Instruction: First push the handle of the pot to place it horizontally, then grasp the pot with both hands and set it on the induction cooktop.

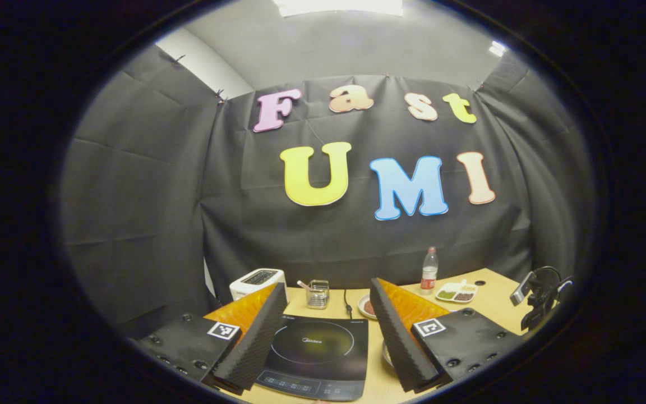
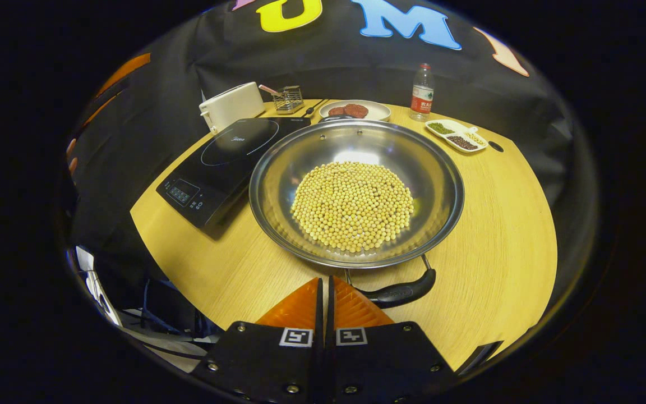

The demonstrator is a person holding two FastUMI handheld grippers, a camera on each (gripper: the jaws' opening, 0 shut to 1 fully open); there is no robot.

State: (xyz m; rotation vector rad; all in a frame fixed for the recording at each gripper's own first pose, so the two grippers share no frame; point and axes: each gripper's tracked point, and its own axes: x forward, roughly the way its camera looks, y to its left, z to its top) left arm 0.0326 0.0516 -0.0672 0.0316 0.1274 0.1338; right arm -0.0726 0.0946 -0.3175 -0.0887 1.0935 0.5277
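The right gripper [image 2: 326, 292] has its jaws pressed together, holding nothing. The pot's handle [image 2: 398, 292] lies just beside them at 3 o'clock. The pot [image 2: 441, 168], full of soybeans [image 2: 352, 205], sits on the counter [image 2: 502, 252] at 12 o'clock, touching the induction cooktop [image 2: 227, 163]. The left gripper [image 1: 328, 331] hangs with jaws wide apart above that cooktop.

Black cloth wall [image 1: 149, 213] hangs creased around booth, back and both sides, pinned along top edge. Grey ceiling [image 1: 345, 45] above at 12 o'clock, bright light panel [image 1: 338, 5] at very top, smaller light [image 1: 497, 48] toward 1 o'clock. White wall strip [image 1: 205, 67] at 11 o'clock. Round-edged light wooden table [image 2: 502, 247] below; dark hole [image 2: 495, 146] in tabletop at 2 o'clock in right gripper view.
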